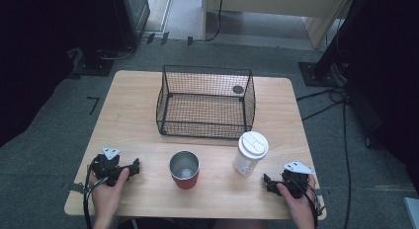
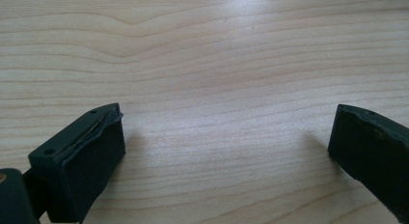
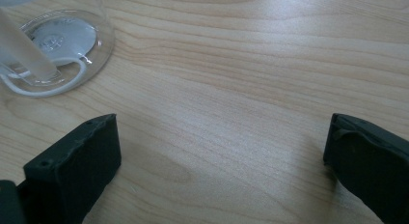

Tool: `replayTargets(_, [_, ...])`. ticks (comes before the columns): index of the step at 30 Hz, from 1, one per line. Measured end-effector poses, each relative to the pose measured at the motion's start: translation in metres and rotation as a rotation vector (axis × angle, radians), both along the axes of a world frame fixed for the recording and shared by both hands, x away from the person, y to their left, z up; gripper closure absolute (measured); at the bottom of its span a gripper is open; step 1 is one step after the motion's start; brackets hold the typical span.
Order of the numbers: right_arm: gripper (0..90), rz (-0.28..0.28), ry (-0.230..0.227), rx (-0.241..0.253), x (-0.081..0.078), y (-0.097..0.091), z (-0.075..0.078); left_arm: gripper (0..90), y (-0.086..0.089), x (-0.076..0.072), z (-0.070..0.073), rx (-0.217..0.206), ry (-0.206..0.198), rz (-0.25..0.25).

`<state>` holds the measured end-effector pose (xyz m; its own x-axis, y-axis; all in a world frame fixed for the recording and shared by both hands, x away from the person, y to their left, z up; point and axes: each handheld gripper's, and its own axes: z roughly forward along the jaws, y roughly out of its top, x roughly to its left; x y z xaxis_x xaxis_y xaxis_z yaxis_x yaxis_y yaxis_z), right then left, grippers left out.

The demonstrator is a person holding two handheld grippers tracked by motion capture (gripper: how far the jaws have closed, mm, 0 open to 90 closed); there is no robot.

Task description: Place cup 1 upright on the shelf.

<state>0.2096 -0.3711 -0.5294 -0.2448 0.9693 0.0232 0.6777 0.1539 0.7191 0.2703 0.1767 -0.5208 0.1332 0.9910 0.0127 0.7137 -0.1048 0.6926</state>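
A red cup (image 1: 184,170) with a steel inside stands near the table's front edge, in the middle. To its right stands a clear tumbler (image 1: 249,154) with a white lid; its clear base (image 3: 50,50) appears at the top left of the right gripper view. Behind both sits a black wire basket (image 1: 205,101). My left gripper (image 1: 132,168) rests on the table left of the cup, its jaws wide apart over bare wood (image 2: 226,137). My right gripper (image 1: 267,182) lies right of the tumbler, just in front of it, open with nothing between its jaws (image 3: 224,151).
The wooden table (image 1: 133,115) has bare wood on both sides of the basket. A small dark disc (image 1: 238,89) shows at the basket's back right corner. Cables (image 1: 321,98) and dark stands lie on the grey floor around the table.
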Motion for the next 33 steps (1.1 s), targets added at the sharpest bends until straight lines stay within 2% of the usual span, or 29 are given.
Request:
replayTargets(2, [0.0, 0.0, 0.0, 0.0, 0.0, 0.0, 0.0, 0.0, 0.0, -0.003, 0.0, 0.001, 0.0, -0.003])
replayTargets(6, [0.0, 0.005, 0.001, -0.001, 0.001, -0.001, 0.0, 0.0, 0.006, -0.005, 0.003, 0.009, 0.04, -0.006])
replayTargets(8, [0.0, 0.005, 0.001, -0.001, 0.001, -0.001, 0.0, 0.0, 0.008, -0.007, 0.005, 0.017, 0.03, -0.008])
replayTargets(12, [0.0, 0.004, 0.001, 0.0, 0.001, -0.001, 0.0, 0.0, 0.011, -0.013, 0.011, -0.027, -0.002, -0.034])
replayTargets(13, [0.0, 0.004, 0.001, 0.0, 0.001, -0.001, 0.0, 0.0, 0.011, -0.013, 0.011, -0.027, -0.002, -0.034])
replayTargets(15, [0.0, 0.003, 0.002, 0.002, 0.002, -0.001, 0.0, 0.0, 0.01, -0.016, 0.02, -0.061, -0.032, -0.064])
replayTargets(20, [0.0, -0.037, 0.001, 0.001, 0.003, -0.004, 0.0, 0.0, 0.004, -0.024, 0.033, -0.131, -0.073, -0.145])
replayTargets(23, [0.0, -0.053, 0.001, 0.0, 0.004, -0.004, 0.0, 0.0, 0.0, -0.027, 0.037, -0.143, -0.088, -0.167])
replayTargets(24, [0.0, -0.058, 0.002, 0.0, 0.004, -0.005, 0.0, 0.0, -0.004, -0.031, 0.041, -0.157, -0.102, -0.198])
replayTargets(29, [0.0, -0.059, 0.003, 0.0, 0.004, -0.005, 0.0, 0.0, -0.015, -0.038, 0.05, -0.201, -0.124, -0.281])
replayTargets(33, [0.0, -0.058, 0.002, -0.001, 0.005, -0.005, 0.0, 0.1, -0.022, -0.043, 0.054, -0.188, -0.135, -0.3])
